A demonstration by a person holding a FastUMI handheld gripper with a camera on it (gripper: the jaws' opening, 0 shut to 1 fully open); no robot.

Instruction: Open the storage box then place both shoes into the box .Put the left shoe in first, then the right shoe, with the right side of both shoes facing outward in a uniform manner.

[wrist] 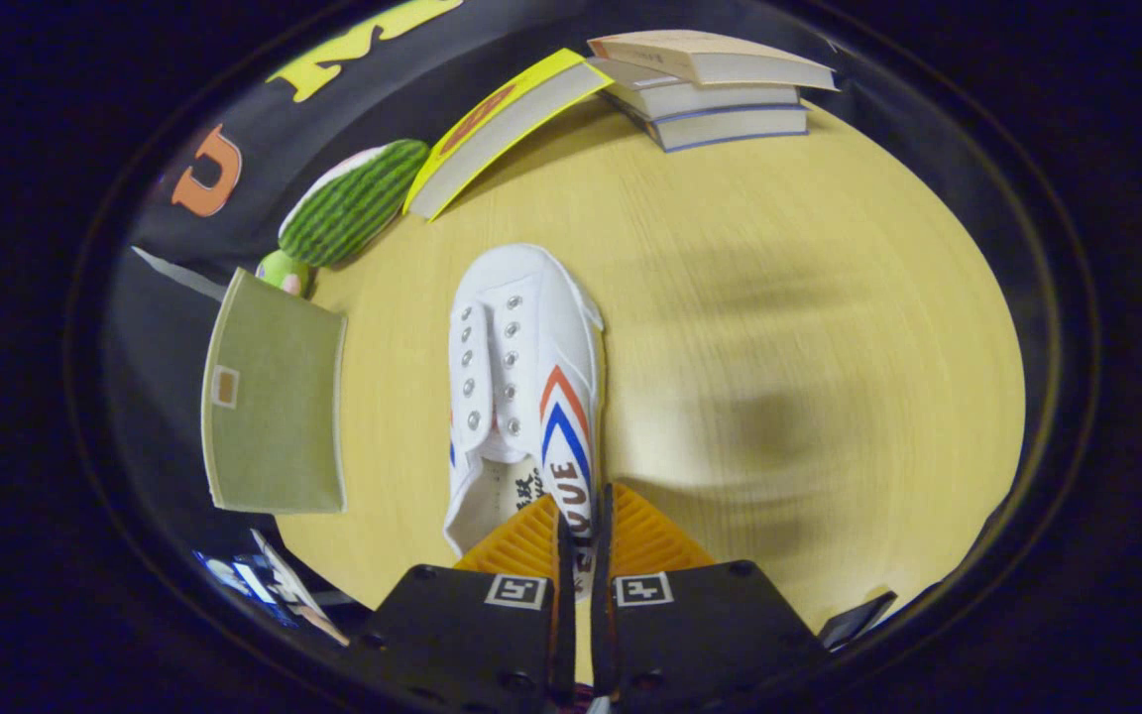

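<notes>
The gripper (581, 516) has its orange fingers (521, 540) pressed close on the right side wall of the white shoe (521, 377), apparently pinching it. The shoe stretches ahead over the wooden table (779, 327). The olive storage box (274, 397) sits left of the fingers.

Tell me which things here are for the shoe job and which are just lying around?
For the job:
white shoe, its side wall pinched in the gripper jaws
green storage box

Just lying about:
stack of books
yellow book
watermelon plush
</notes>
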